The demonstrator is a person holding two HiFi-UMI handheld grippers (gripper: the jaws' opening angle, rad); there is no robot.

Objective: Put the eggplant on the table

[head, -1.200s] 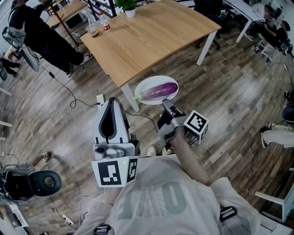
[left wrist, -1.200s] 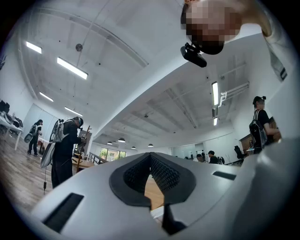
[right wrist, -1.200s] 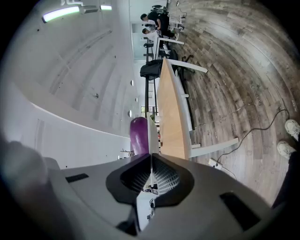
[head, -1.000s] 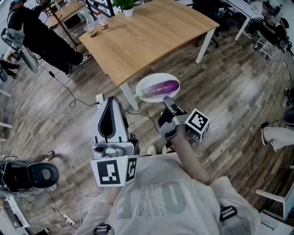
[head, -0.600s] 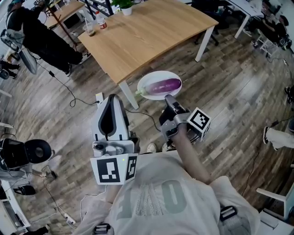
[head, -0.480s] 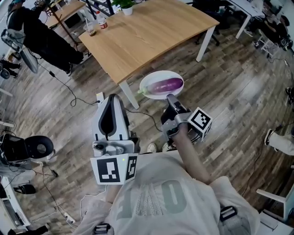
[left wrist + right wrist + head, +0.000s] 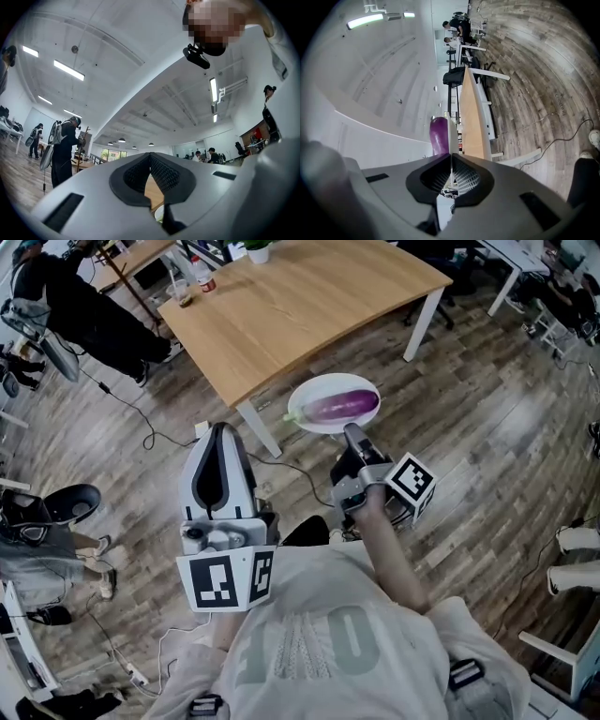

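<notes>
A purple eggplant (image 7: 342,405) lies on a white plate (image 7: 305,395) held in the air just off the near corner of the wooden table (image 7: 300,296). My right gripper (image 7: 353,432) is shut on the plate's near rim. In the right gripper view the plate (image 7: 451,136) shows edge-on between the pads, with the eggplant (image 7: 439,136) beside it and the table (image 7: 471,117) beyond. My left gripper (image 7: 220,427) points toward the table's leg, left of the plate, shut and holding nothing. Its pads (image 7: 161,173) meet at the tips in the left gripper view.
A bottle (image 7: 200,277), a cup (image 7: 181,292) and a plant pot (image 7: 258,251) stand at the table's far left. A person in black (image 7: 84,306) stands left of the table. A cable (image 7: 150,442) runs across the wood floor by the table leg (image 7: 255,427).
Both grippers and the plate with the eggplant have moved forward toward the table's near corner. The right gripper's hold on the rim is unchanged. A person at the lower left has shifted.
</notes>
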